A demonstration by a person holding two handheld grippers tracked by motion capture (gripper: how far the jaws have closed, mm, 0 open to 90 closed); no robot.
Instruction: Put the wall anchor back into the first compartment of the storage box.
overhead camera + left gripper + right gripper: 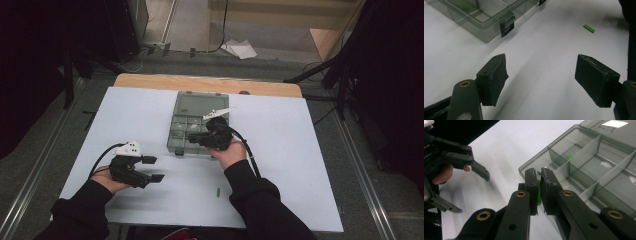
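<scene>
Pinching, seemingly, a green piece (538, 192): right gripper (538, 188); left gripper (540, 75) wide, empty.

The high view looks down from overhead; both gripper views sit close, sharing the compartment box (199, 125).

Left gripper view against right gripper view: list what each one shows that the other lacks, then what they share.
Left gripper view alone: the left tool's jaws wide open over the white table, a loose green piece lying on it, and a black latch on the box front. Right gripper view alone: the right tool shut on a green piece at the box edge, and the person's other hand. Both: the clear compartment box, open, and the white table.
</scene>
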